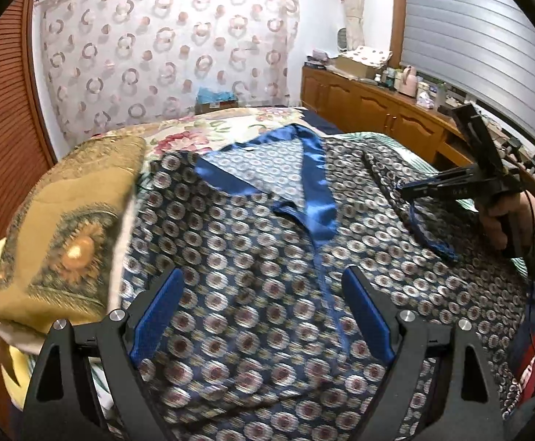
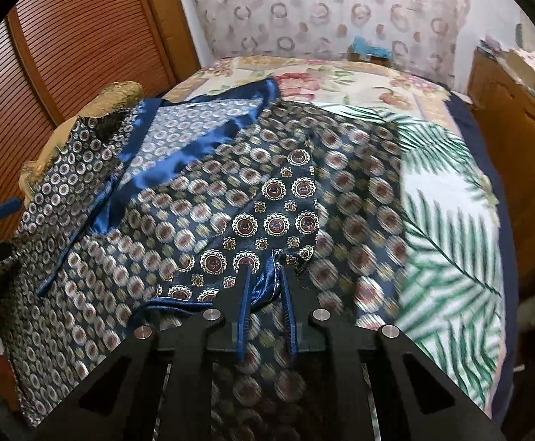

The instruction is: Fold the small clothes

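Note:
A navy patterned pyjama shirt [image 1: 252, 257] with a shiny blue collar [image 1: 315, 183] lies spread on the bed; it also shows in the right wrist view [image 2: 194, 198]. My left gripper [image 1: 263, 279] is open and empty, just above the shirt's front. My right gripper [image 2: 263, 264] is shut on the shirt's sleeve cuff [image 2: 271, 279] and holds the sleeve [image 2: 278, 213] folded over the shirt body. In the left wrist view the right gripper [image 1: 407, 191] pinches that sleeve [image 1: 407, 205] at the shirt's right side.
A tan patterned cushion [image 1: 69, 228] lies left of the shirt. The bed has a floral cover [image 2: 340, 77] and a palm-leaf sheet [image 2: 451, 228]. A wooden cabinet [image 1: 370, 106] with clutter stands right; a slatted wardrobe door [image 2: 76, 36] stands left.

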{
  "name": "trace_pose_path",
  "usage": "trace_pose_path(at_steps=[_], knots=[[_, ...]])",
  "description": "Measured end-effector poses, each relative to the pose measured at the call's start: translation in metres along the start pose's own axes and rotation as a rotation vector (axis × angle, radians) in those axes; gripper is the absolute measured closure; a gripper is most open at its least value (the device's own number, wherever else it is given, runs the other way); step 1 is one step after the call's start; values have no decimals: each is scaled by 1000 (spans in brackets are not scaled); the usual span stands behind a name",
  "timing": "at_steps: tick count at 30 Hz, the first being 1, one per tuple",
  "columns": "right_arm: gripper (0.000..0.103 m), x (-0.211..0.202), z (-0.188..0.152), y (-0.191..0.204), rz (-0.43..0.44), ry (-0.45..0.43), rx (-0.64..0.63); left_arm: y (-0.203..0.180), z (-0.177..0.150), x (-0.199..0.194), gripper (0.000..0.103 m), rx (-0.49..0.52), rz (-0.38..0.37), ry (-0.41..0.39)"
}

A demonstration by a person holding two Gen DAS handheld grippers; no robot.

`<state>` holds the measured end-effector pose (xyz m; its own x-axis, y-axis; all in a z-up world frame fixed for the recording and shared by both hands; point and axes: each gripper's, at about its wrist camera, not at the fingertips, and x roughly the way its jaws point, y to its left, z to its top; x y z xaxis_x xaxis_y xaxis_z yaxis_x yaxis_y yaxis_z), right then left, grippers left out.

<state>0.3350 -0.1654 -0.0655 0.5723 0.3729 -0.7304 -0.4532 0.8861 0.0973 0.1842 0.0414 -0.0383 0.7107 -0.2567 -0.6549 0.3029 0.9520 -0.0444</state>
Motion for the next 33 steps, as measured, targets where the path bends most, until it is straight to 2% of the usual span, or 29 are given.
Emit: trace_pose_path(at_steps=[6,8,9,10,13,16,18,22,31,33], knots=[[86,11,27,15,106,-41,-37,27,18,15,15,6,44,12],[77,11,34,17,107,-60,-41,36,24,21,15,5,43,20],[67,11,37,17,106,-68,-46,37,27,22,16,6,42,24],[62,11,39,16,103,-73,-50,40,30,26,16,7,42,29],[52,10,41,11,61,-81,-63,50,37,37,22,16,46,53],[52,11,40,7,2,-82,-78,61,46,51,25,28,45,76],[51,13,39,2,-66,-75,-95,67,49,58,37,23,33,96],[51,21,41,-17,-159,-47,-81,77,57,75,48,8,15,128],[51,39,48,-43,-180,-40,-1,87,73,97,49,-13,-3,158],[51,44,51,-48,-174,-31,0,87,75,100,54,-15,-15,163]])
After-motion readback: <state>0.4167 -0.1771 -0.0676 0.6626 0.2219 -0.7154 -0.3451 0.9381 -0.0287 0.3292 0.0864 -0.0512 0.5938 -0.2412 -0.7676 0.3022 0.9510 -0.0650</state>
